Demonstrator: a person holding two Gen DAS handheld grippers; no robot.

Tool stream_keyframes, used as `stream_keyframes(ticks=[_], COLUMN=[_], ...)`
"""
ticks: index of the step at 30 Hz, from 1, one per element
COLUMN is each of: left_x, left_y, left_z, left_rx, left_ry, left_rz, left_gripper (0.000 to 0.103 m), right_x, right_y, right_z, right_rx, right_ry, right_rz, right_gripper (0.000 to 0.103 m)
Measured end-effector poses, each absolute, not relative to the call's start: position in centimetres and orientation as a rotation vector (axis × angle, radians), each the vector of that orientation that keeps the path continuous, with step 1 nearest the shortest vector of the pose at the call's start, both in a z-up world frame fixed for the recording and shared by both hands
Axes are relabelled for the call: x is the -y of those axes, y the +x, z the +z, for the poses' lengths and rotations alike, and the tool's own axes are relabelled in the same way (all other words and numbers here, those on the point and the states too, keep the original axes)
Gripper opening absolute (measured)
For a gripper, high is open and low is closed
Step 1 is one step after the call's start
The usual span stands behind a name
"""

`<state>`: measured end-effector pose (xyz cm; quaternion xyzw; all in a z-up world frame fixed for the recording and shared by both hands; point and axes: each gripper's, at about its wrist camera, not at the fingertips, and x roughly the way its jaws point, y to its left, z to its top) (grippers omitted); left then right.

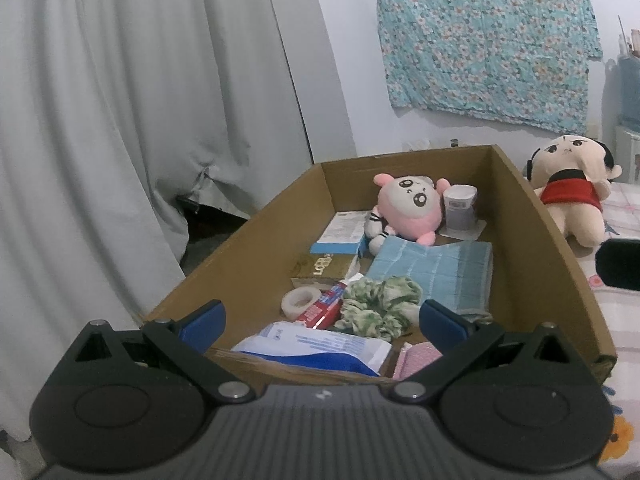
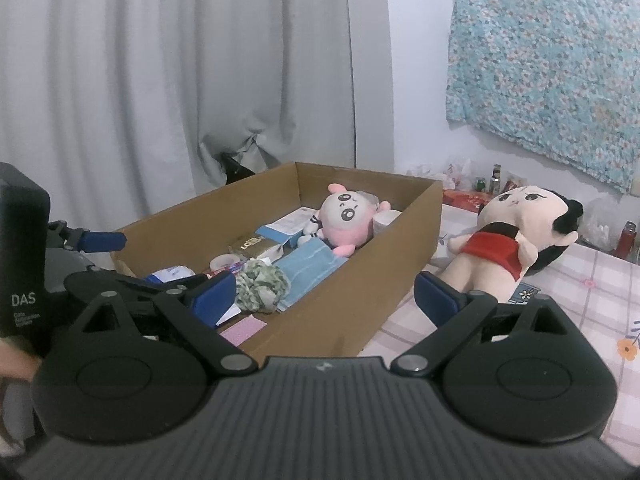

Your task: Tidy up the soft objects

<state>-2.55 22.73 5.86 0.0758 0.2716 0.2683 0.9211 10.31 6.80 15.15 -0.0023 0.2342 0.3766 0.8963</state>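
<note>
**Both grippers spread and empty at the near edge of the box**

The left gripper (image 1: pixel 322 316) has its blue-padded fingers (image 1: pixel 202 318) wide apart with nothing between them, poised over the near end of the brown cardboard box (image 1: pixel 276 236). Framed between them, lower centre of the left wrist view, lies the green-and-white fabric scrunchie (image 1: pixel 380 306), with a folded light-blue cloth (image 1: pixel 436 270) just behind it and a pink round plush toy (image 1: pixel 408 208) at the far end. Around these sit hard items: a roll of white tape (image 1: pixel 298 302), a red tube (image 1: pixel 326 308) and small cartons

The right gripper (image 2: pixel 324 294) is likewise wide and empty, straddling the box's near right wall; a large cream plush doll in a red top (image 2: pixel 504 248) lies on the checked bedsheet (image 2: pixel 580 300) at the right of that view, outside the box

The scrunchie seems the likely pick for the left: come straight down, close on its bunched middle, and keep clear of the tube touching its left side
</note>
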Motion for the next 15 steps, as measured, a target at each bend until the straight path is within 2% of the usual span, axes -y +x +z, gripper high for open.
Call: stream_keyframes(ticks=[15], left_x=[-22.34], left_y=[-2.20], left_z=[5.94], left_rx=[-0.558], left_ry=[0.151], left_rz=[0.524], left_gripper=[0.103], right_x=[-6.81], right_y=[10.59], right_z=[14.71], right_rx=[-0.494], right_ry=[0.015], right_rz=[0.769], right_gripper=[0.096])
